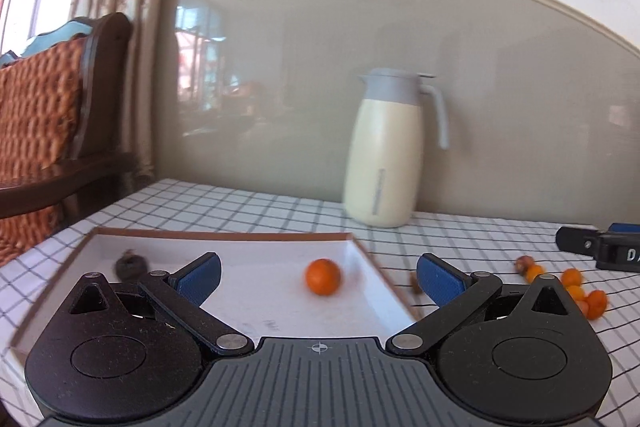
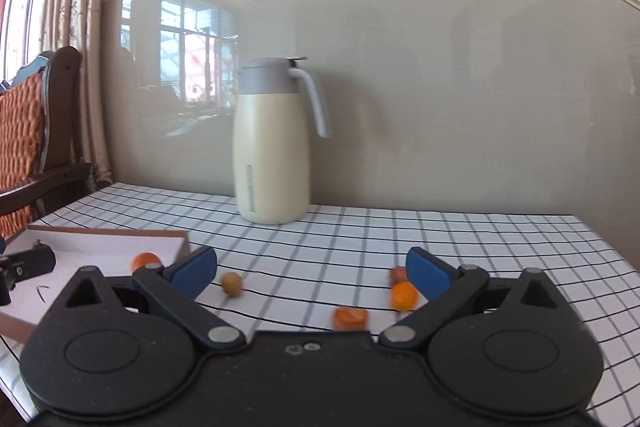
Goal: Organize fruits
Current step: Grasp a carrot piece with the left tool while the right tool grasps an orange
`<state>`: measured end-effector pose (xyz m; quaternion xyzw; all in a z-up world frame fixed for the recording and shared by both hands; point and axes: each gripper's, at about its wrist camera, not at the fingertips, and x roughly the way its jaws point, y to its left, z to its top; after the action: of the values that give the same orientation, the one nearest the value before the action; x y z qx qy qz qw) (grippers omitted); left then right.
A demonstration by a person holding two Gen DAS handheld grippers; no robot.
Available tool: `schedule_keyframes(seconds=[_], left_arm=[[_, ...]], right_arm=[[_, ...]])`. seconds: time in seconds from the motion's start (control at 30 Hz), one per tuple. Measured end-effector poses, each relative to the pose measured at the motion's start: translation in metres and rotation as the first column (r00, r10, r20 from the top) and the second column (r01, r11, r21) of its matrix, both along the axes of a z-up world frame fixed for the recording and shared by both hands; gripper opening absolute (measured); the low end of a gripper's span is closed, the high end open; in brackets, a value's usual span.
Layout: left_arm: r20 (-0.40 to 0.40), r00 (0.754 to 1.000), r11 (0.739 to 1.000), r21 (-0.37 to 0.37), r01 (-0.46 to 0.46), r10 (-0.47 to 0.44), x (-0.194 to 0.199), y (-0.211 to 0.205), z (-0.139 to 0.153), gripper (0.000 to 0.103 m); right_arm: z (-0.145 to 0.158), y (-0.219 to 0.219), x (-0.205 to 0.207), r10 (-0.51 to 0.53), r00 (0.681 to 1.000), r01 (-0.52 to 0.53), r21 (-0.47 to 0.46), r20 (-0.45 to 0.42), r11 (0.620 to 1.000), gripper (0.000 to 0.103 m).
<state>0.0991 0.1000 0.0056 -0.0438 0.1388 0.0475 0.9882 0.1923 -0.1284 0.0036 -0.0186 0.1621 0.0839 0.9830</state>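
One orange fruit (image 1: pixel 323 276) sits in the white tray (image 1: pixel 256 236) at the lower left, likely where fruits belong. Both the left gripper (image 1: pixel 318 277) and the right gripper (image 2: pixel 311 273) have fingers wide apart, holding nothing. More small fruits (image 2: pixel 404 295) wait on the checked worktop (image 2: pixel 480 247), lower right.

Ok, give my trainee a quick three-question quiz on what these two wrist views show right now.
1. True or false: the shallow white cardboard tray holds one round orange fruit.
2. What stands at the wall? A) cream thermos jug with grey lid B) glass vase
3. The left gripper and right gripper jaws are both ____.

Key: 1 true; 2 A; 3 open, nothing between them.
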Motion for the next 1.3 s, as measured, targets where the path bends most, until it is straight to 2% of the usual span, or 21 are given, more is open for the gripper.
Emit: schedule_keyframes(seconds=[0.13,0.3,0.43,0.53,0.7,0.83,1.3], left_arm=[[-0.006,0.998,0.998,-0.005,0.057,-0.057,0.007,-0.025,-0.002,0.103],[-0.026,0.991,0.991,0.035,0.132,-0.131,0.016,-0.060,-0.008,0.103],[-0.057,0.982,0.983,0.037,0.180,-0.178,0.024,-0.080,-0.012,0.103],[-0.073,0.977,0.978,0.049,0.204,-0.201,0.027,-0.094,-0.016,0.103],[-0.082,0.972,0.972,0.060,0.227,-0.221,0.032,-0.104,-0.017,0.103],[-0.099,0.968,0.969,0.060,0.238,-0.232,0.038,-0.109,-0.022,0.103],[-0.120,0.963,0.967,0.057,0.249,-0.240,0.052,-0.113,-0.027,0.103]], right_arm=[[-0.012,-0.023,0.001,-0.031,0.998,0.031,-0.014,-0.050,0.999,0.078],[-0.025,-0.046,0.003,-0.074,0.992,0.070,-0.043,-0.101,0.997,0.071],[-0.033,-0.060,0.006,-0.108,0.985,0.100,-0.060,-0.132,0.993,0.065],[-0.038,-0.066,0.007,-0.101,0.983,0.093,-0.058,-0.150,0.994,0.055],[-0.049,-0.066,0.012,-0.088,0.978,0.077,-0.065,-0.191,0.995,0.046],[-0.055,-0.065,0.015,-0.085,0.974,0.073,-0.064,-0.210,0.995,0.041],[-0.063,-0.059,0.025,-0.079,0.968,0.064,-0.070,-0.237,0.995,0.035]])
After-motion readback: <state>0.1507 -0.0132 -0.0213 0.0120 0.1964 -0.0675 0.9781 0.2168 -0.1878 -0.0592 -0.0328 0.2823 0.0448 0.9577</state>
